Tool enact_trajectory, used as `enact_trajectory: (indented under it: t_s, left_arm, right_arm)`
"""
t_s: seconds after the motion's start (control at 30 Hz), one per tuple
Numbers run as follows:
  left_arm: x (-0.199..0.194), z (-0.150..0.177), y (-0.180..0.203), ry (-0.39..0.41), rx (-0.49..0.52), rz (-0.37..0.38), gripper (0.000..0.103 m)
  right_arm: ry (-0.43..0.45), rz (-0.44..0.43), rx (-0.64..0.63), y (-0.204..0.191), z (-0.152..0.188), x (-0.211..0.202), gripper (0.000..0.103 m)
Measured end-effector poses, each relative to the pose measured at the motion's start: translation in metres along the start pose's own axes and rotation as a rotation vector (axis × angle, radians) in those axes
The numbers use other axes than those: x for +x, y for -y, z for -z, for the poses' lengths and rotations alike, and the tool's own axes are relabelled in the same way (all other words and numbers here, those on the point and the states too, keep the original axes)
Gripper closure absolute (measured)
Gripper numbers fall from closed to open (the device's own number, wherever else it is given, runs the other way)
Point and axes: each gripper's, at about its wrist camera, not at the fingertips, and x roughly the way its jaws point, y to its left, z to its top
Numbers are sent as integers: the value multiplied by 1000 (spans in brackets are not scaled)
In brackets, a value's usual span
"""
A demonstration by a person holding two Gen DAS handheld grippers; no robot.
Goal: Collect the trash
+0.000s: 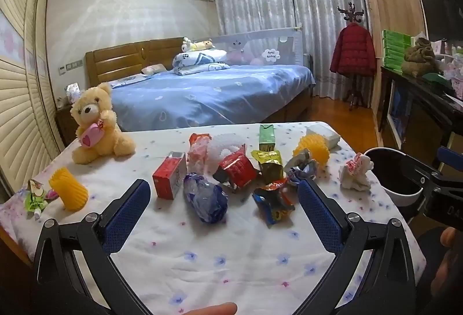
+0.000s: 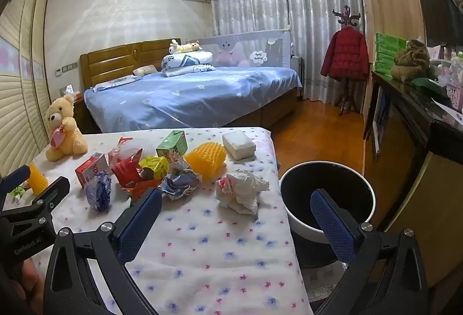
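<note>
Trash lies scattered on a table under a floral cloth (image 1: 202, 257): a crumpled blue wrapper (image 1: 206, 200), a red carton (image 1: 169, 176), a red snack bag (image 1: 237, 170), a green carton (image 1: 266, 137) and a crumpled white tissue (image 1: 356, 174) (image 2: 241, 192). A black bin with a white rim (image 2: 327, 196) (image 1: 396, 179) stands off the table's right edge. My left gripper (image 1: 222, 196) hovers open over the near cloth, just short of the blue wrapper. My right gripper (image 2: 237, 202) is open near the table's right edge, with nothing between its fingers.
A yellow teddy bear (image 1: 97, 127) sits at the table's far left. Yellow foam nets (image 1: 69, 189) (image 2: 207, 156) and a white tissue pack (image 2: 238, 144) also lie on the cloth. Behind are a blue bed (image 1: 208, 92), a coat stand (image 1: 353, 54) and a dark sideboard (image 2: 411, 112).
</note>
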Motion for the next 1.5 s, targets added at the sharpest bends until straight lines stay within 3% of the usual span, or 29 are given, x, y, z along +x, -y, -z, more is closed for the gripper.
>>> enact_trajectory:
  t_s: [0.47,0.53,1.5]
  left_arm:
    - [4,6,15,-42,-27,4,0]
    - [8,6,3,-54,-38,21,0]
    - [8,9,8,-53,-17,39,0]
  right_arm:
    - [7,7,3,4,1,-5,0]
    - [7,8,2,6,0,-5,0]
    - [1,12,-4,5,4,-2,0]
